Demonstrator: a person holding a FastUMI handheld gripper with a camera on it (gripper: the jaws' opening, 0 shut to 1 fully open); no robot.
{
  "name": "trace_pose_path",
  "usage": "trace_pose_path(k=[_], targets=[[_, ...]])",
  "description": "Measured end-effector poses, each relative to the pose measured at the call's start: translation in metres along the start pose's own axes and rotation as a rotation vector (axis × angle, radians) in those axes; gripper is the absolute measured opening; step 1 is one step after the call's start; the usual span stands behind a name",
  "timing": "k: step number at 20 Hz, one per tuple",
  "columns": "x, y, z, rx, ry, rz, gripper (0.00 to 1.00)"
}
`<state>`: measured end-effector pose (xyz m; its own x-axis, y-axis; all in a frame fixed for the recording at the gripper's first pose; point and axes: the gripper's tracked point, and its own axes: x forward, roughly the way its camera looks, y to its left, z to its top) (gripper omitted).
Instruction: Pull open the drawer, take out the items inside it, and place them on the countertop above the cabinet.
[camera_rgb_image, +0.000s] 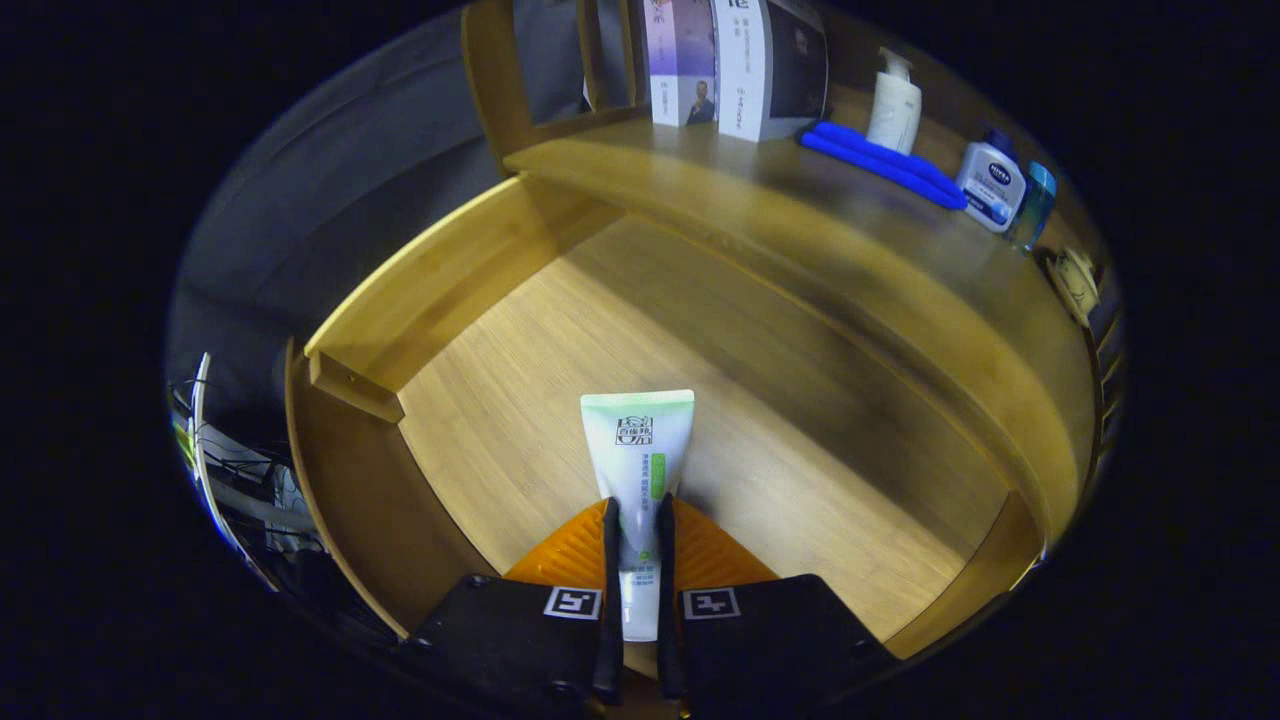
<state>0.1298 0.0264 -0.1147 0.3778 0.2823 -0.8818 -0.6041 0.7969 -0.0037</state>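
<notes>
The cabinet's drawer (620, 330) stood pulled fully open beneath the countertop (800, 230), its bare wooden floor exposed from the left side wall to the right corner. This position gave the gripper room to work above the drawer floor.

The countertop formed a long overhanging edge beyond the drawer. Along it stood upright books (735, 65), a blue cloth (880, 160), a white pump bottle (893, 105), a white lotion bottle (990, 185) and a blue-capped bottle (1035, 205). The nearest stretch of countertop, ahead of the books, was bare and offered the likeliest set-down area.

The white-and-green tube (638, 450) sat between the fingers, extending forward over the drawer floor. The gripper (637, 560) was closed against both sides of the tube's lower body, its black fingers (609, 560) nearly together. This grip kept the flat crimped end forward and the tube in line with the fingers.

Judged from this, retrieval was underway. The lift would need to clear the countertop's front edge before moving forward.
</notes>
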Motion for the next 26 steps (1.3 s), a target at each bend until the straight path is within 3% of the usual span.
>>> trace_pose_path(k=[6, 13, 21, 26], targets=[[-0.038, 0.004, 0.035, 0.021, -0.151, -0.006, 0.16], [-0.066, -0.018, 0.090, 0.157, -0.352, -0.038, 0.15], [-0.071, -0.103, 0.133, 0.447, -0.517, -0.216, 0.16], [-0.066, -0.127, 0.150, 0.592, -0.550, -0.227, 0.17]])
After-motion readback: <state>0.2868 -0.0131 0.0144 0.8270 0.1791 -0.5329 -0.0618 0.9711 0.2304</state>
